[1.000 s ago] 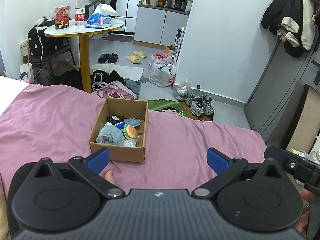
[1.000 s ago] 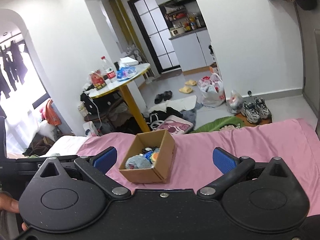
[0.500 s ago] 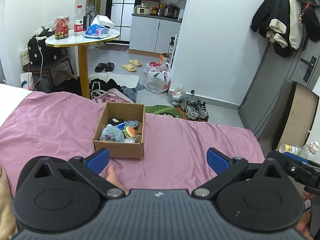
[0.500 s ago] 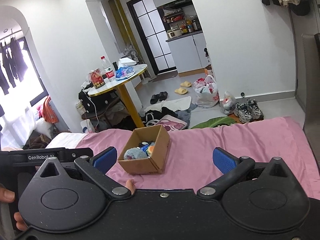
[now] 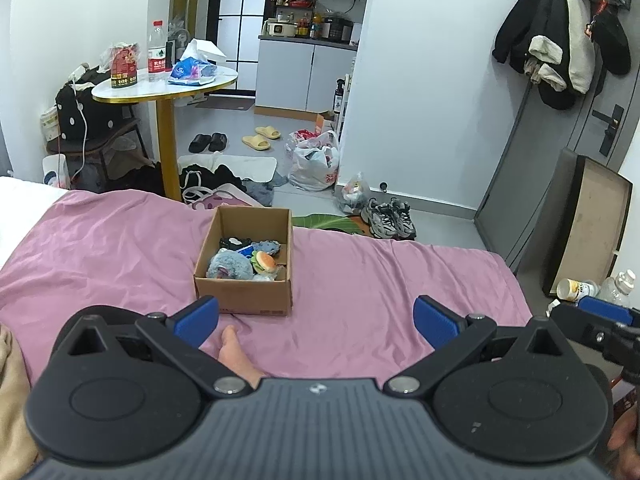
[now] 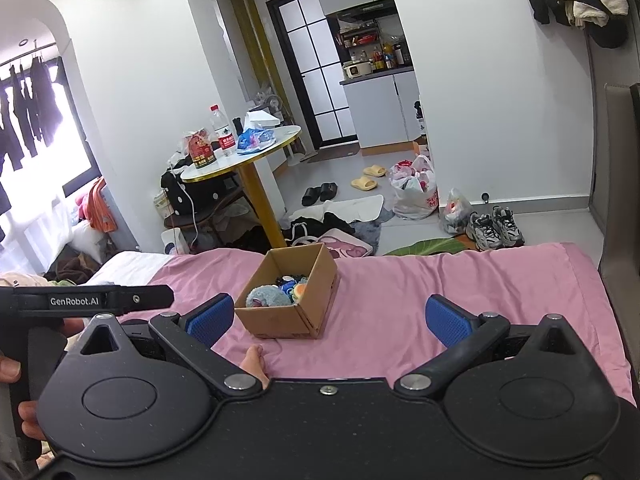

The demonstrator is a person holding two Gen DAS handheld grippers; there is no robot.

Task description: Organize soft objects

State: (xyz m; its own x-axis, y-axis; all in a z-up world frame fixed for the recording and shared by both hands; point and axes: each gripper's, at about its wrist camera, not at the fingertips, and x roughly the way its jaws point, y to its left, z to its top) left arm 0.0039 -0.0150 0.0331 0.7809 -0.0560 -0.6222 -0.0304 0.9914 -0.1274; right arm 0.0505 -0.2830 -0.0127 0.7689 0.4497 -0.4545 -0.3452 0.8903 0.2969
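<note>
A brown cardboard box [image 5: 244,296] stands on the pink bedsheet [image 5: 380,280]. In it lie several soft toys: a grey-blue plush [image 5: 230,268], a small burger toy [image 5: 266,262] and dark items behind them. The box also shows in the right wrist view [image 6: 280,320] with the plush [image 6: 266,297] inside. My left gripper [image 5: 316,320] is open and empty, held back from the box. My right gripper [image 6: 328,320] is open and empty, also short of the box. The left gripper's body [image 6: 88,300] shows at the left of the right wrist view.
A bare foot [image 5: 236,352] lies on the sheet just in front of the box. Beyond the bed stand a round table with a gold leg [image 5: 166,80], bags [image 5: 314,164], slippers and sneakers [image 5: 390,218] on the floor. A door with hung coats [image 5: 560,40] is at right.
Both grippers have pulled back and risen, so the box looks smaller and farther. The box and its toys have not moved. Both grippers stay open.
</note>
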